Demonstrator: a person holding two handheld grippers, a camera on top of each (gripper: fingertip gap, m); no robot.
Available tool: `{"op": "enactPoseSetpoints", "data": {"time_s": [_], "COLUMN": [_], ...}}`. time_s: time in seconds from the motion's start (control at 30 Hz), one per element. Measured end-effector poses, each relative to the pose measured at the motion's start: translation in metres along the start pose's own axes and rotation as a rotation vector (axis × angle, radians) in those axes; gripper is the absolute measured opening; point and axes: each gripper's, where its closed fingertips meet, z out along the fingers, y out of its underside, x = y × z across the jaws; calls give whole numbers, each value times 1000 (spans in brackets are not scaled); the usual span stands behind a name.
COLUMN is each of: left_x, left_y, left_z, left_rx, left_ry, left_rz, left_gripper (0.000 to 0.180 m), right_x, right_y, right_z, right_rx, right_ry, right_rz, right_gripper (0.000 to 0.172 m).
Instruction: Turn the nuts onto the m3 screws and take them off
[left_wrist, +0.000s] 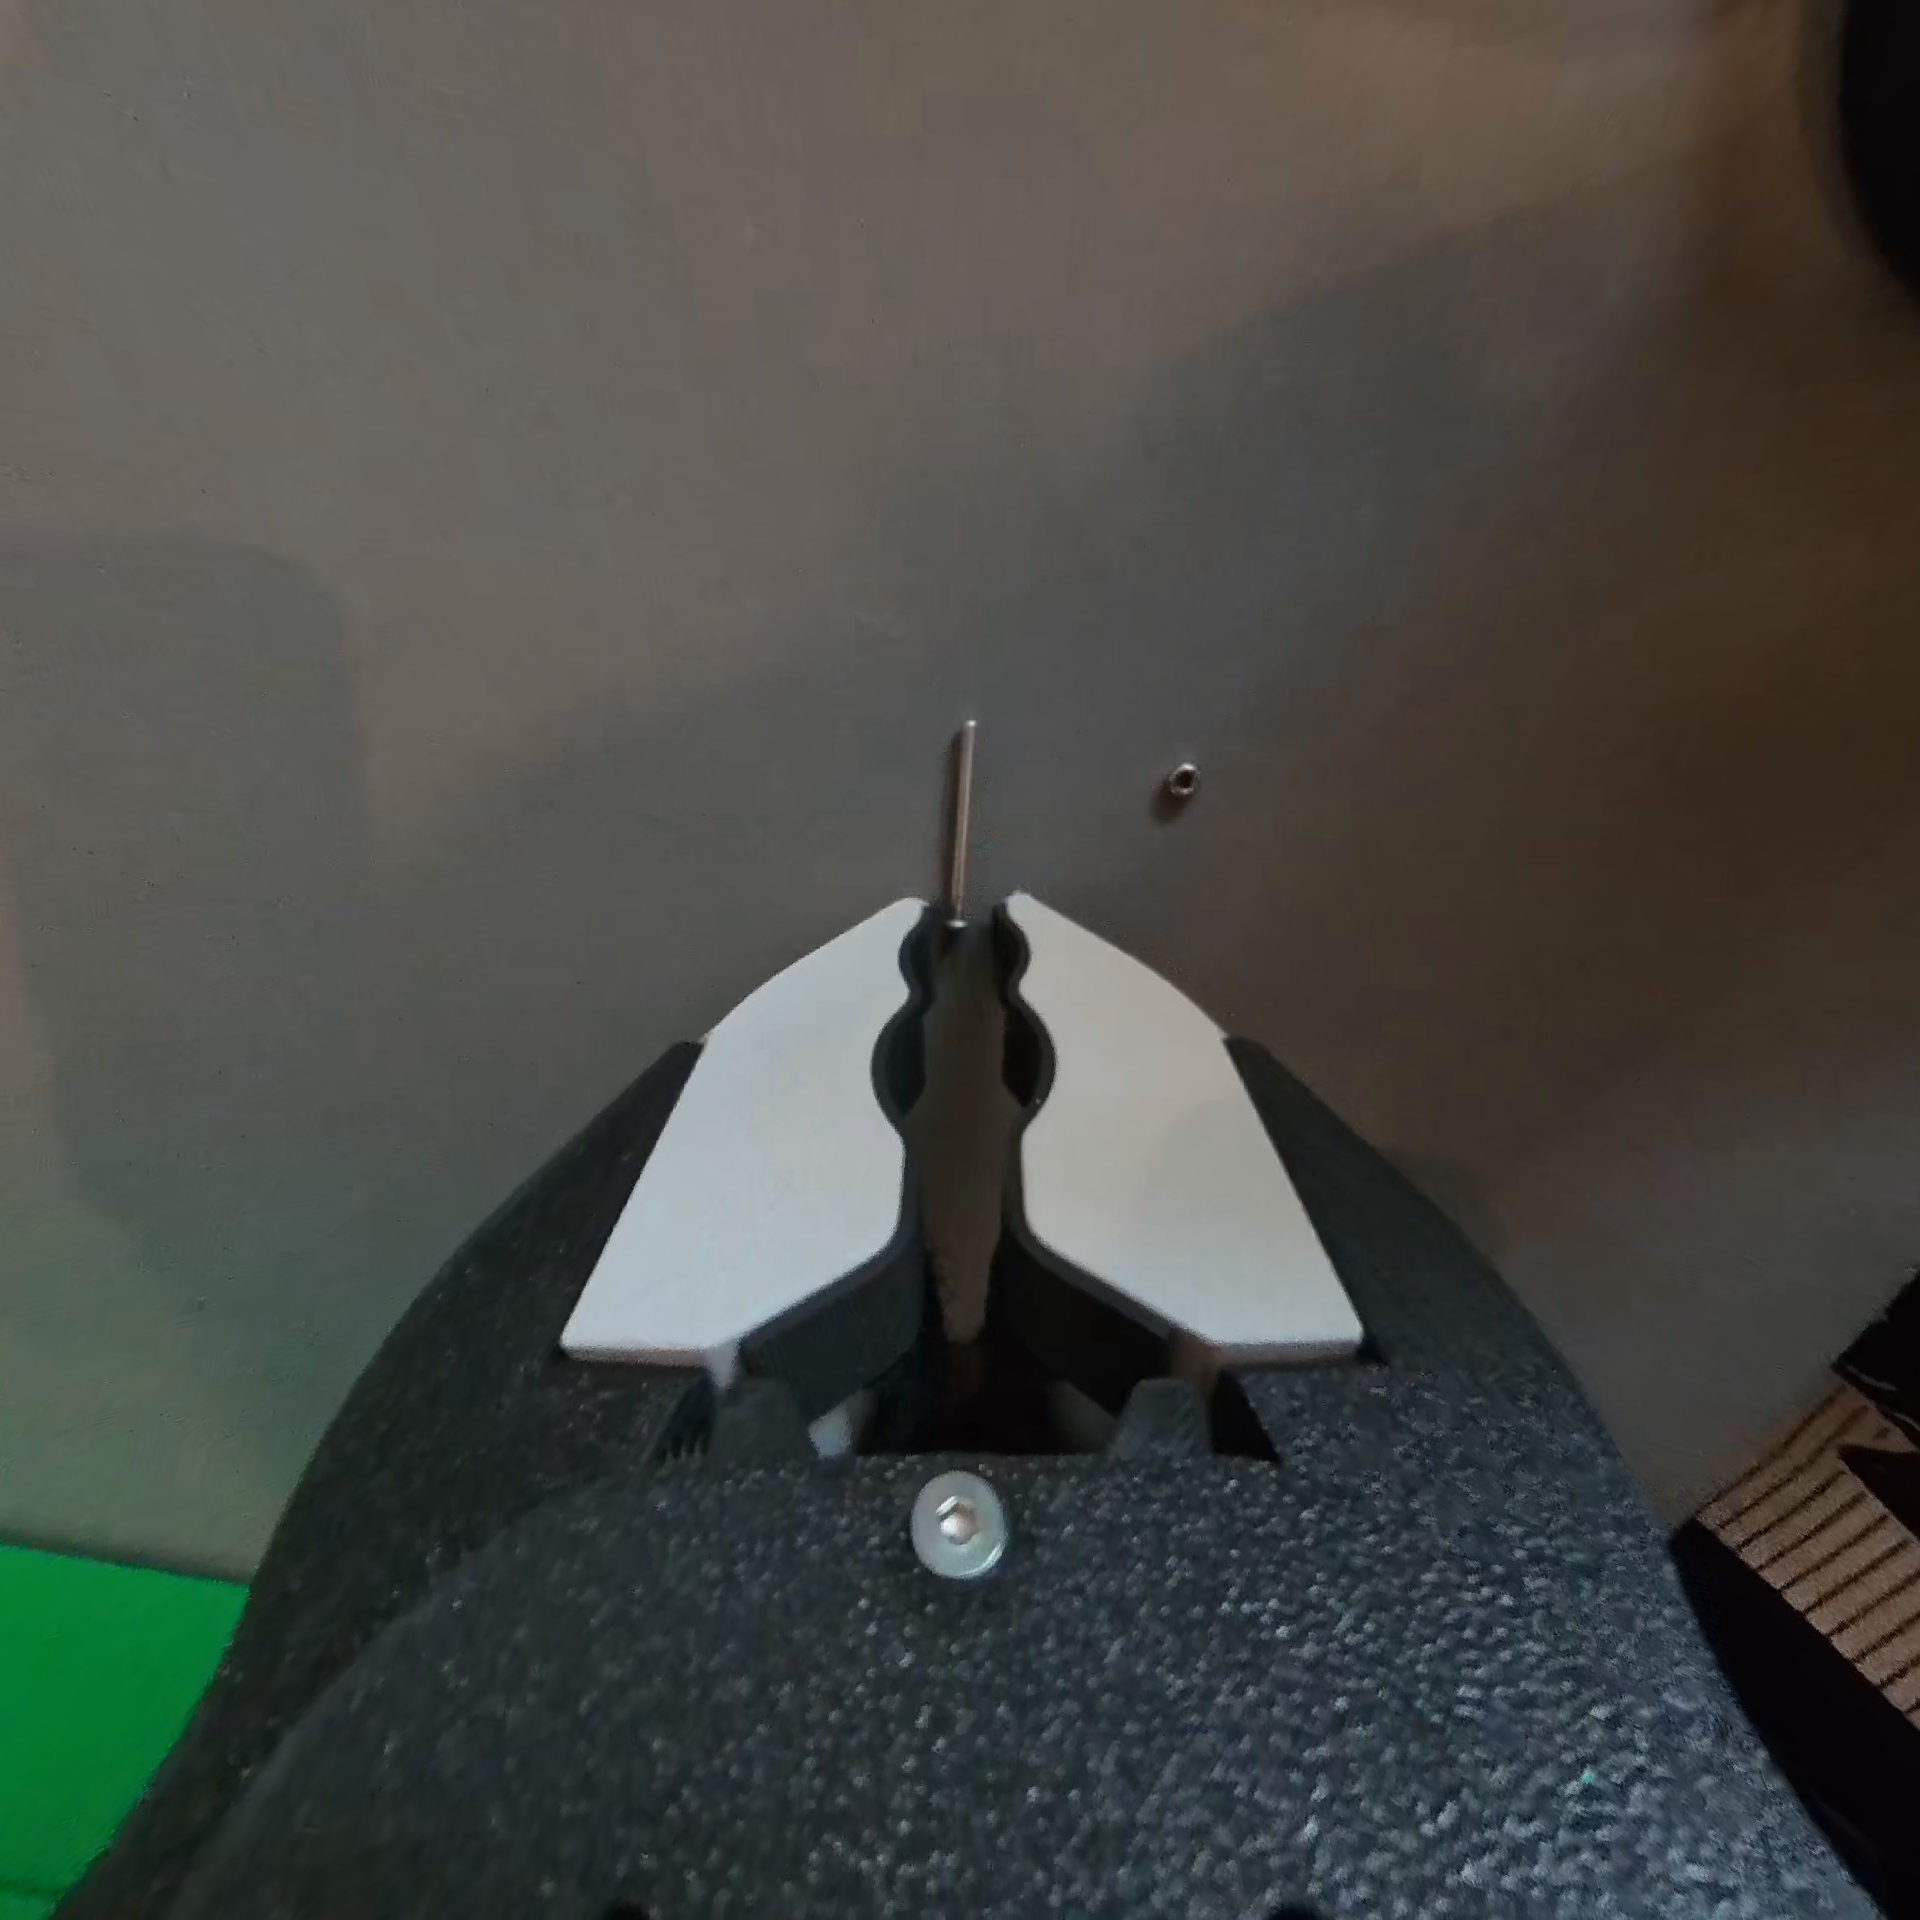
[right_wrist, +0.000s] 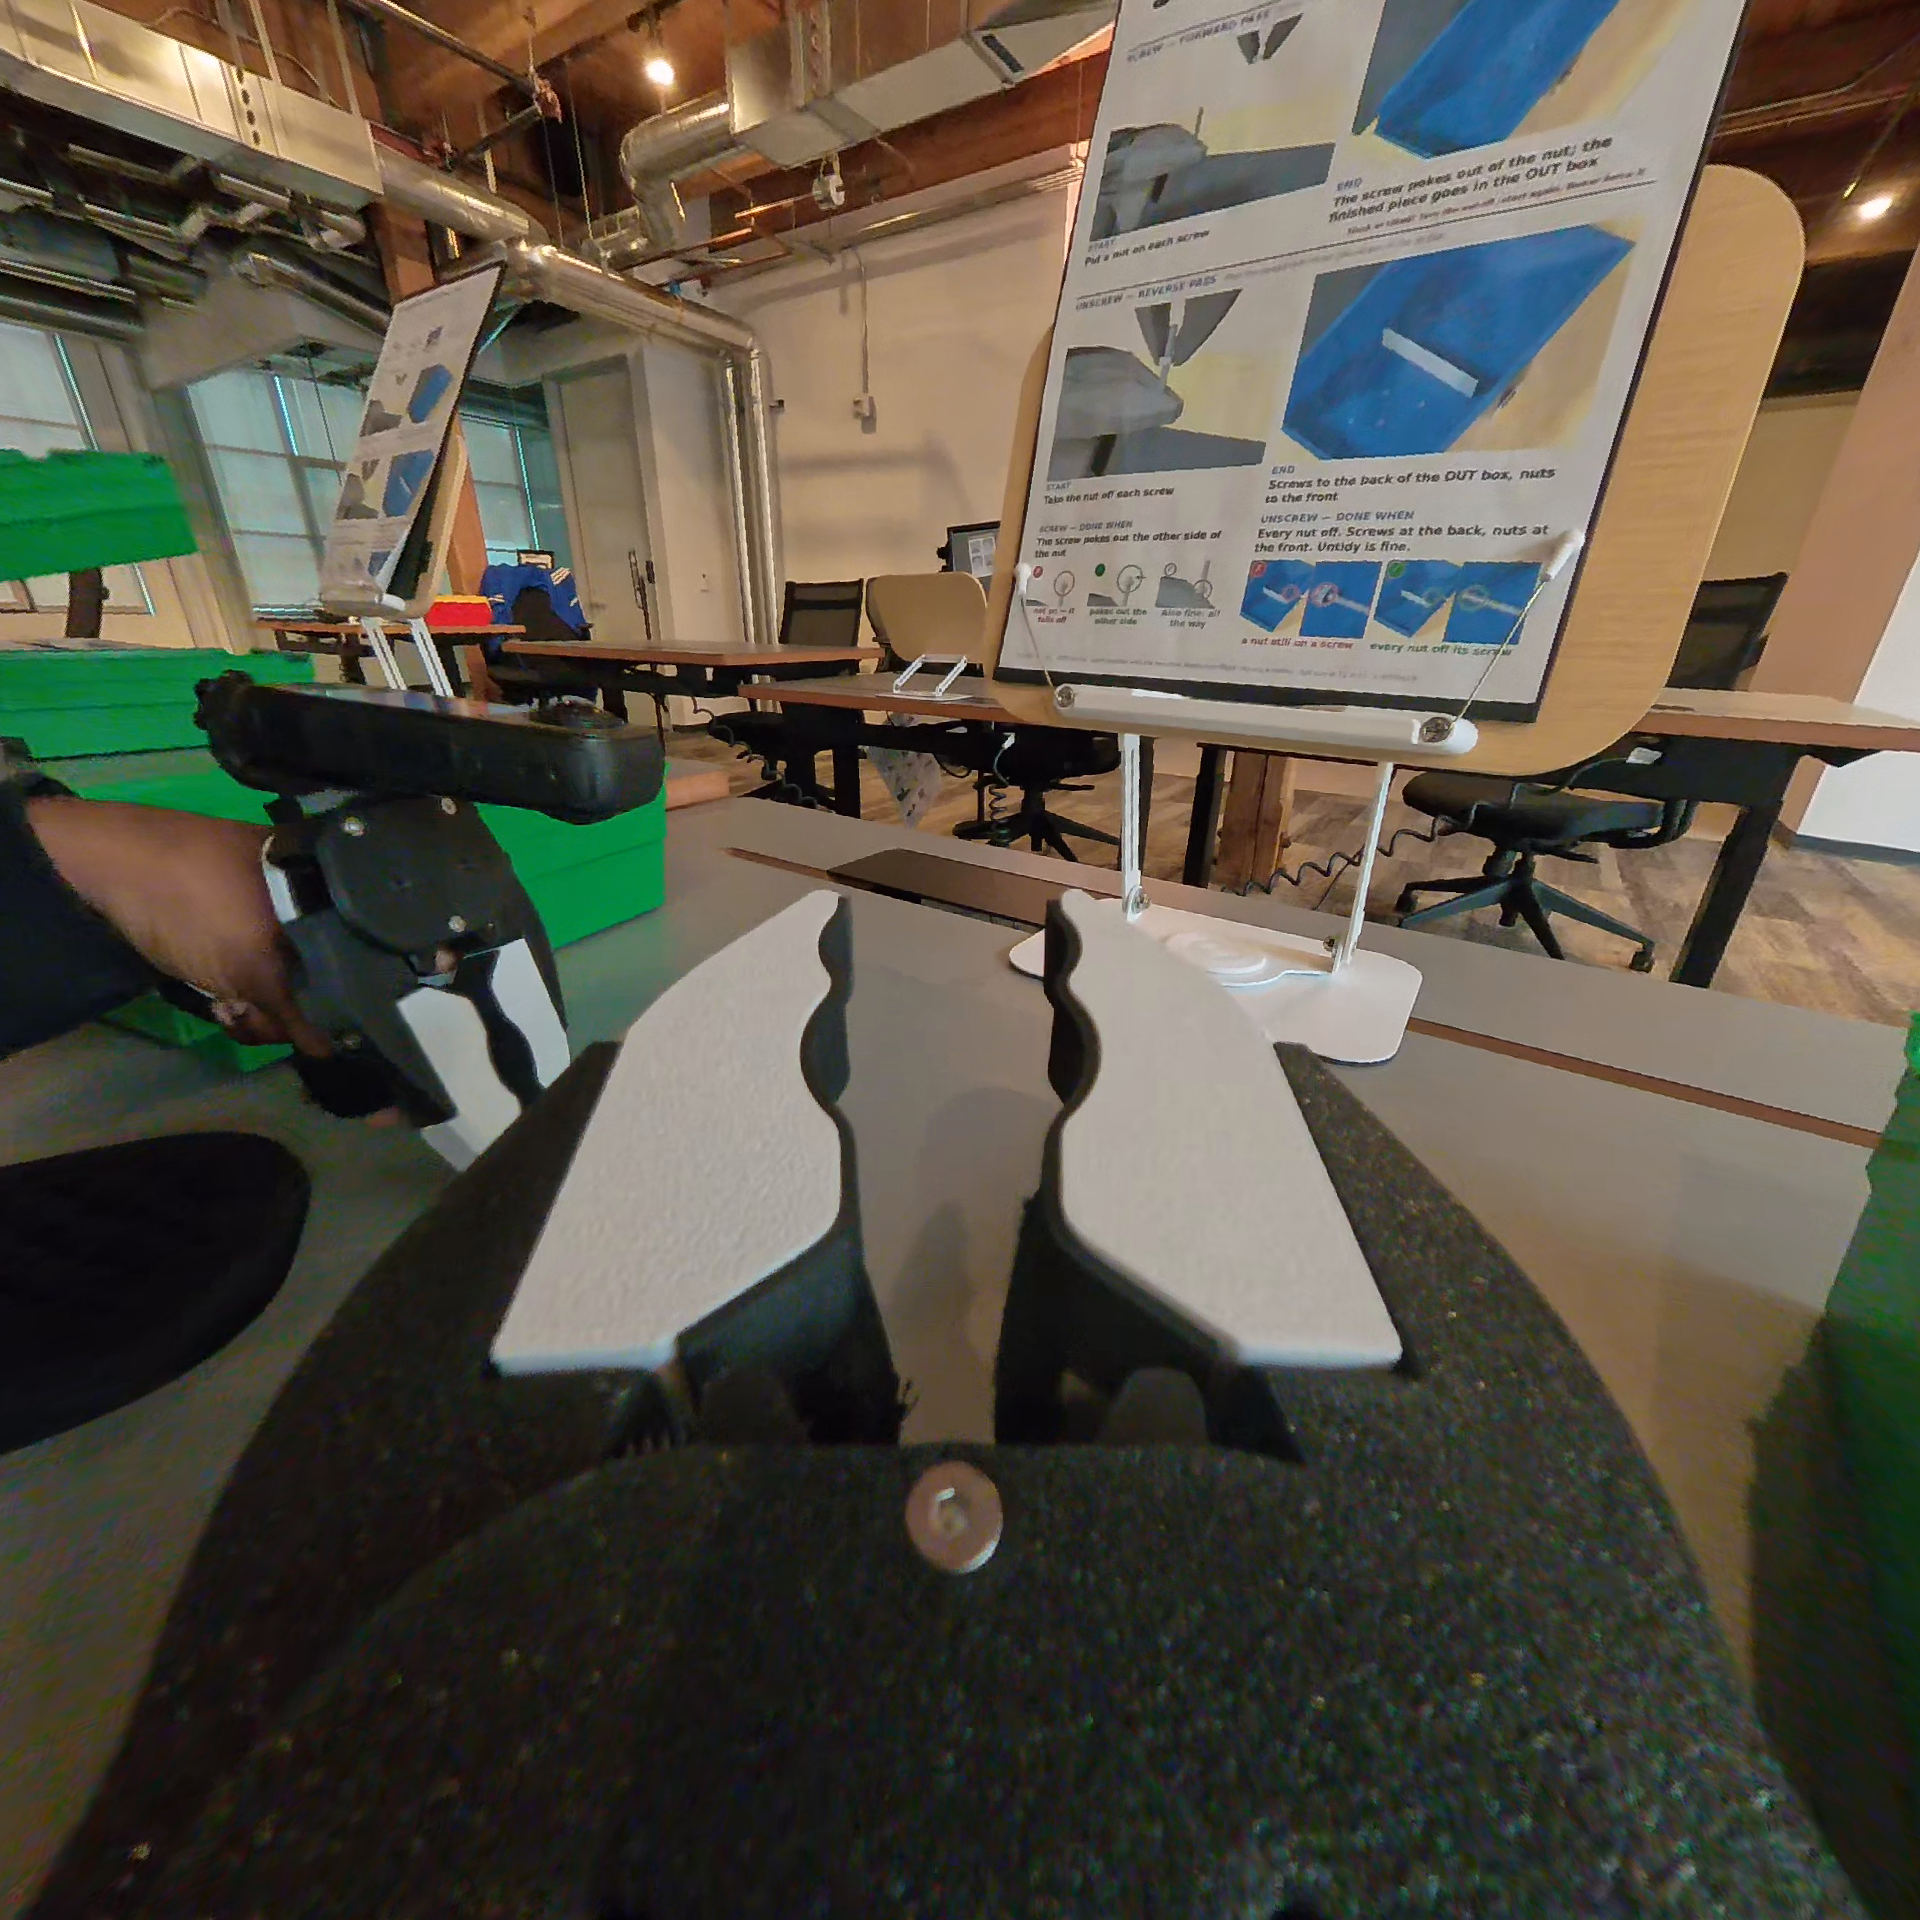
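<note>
The left claw (left_wrist: 961, 914) points down at the grey surface (left_wrist: 520, 520), its pads a narrow slit apart. A thin metal screw (left_wrist: 962, 821) lies on the surface with its head at the slit's mouth, near the left pad; whether the pads pinch it cannot be told. A small nut (left_wrist: 1180, 776) lies apart, to the screw's right. The right claw (right_wrist: 945, 935) hovers spread wide above the surface with nothing between its pads. Beyond it stands a white stand (right_wrist: 1226, 961) carrying an instruction sheet (right_wrist: 1351, 364), and green bins (right_wrist: 582, 862) sit to the left.
</note>
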Motion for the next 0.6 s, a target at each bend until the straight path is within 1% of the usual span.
{"op": "enactPoseSetpoints", "data": {"time_s": [0.03,0.13,0.23,0.33,0.4,0.43,0.53,0.6], "left_x": [-1,-2,-4,5,18,28,61,77], "left_y": [0,0,-3,-23,-42,-50,-71,-78], "left_z": [0,0,-2,-22,-45,-58,-95,-109], "left_rx": [4,49,161,409,610,707,968,1060], "left_ry": [-10,-10,-14,40,74,115,244,302], "left_rz": [3,13,-1,-13,9,15,46,51], "left_gripper": [6,4,4,4,3,3,3,3], "right_x": [0,-2,-10,-26,-42,-52,-79,-90], "right_y": [0,3,9,17,22,24,13,2], "right_z": [0,1,5,10,15,16,18,17], "right_rx": [-1,-13,-46,-100,-155,-186,-191,-164], "right_ry": [0,-9,-52,-147,-236,-290,-421,-472], "right_rz": [0,-1,-1,45,133,188,277,283], "right_gripper": [34,34,34,34,34,34,34,33]}}
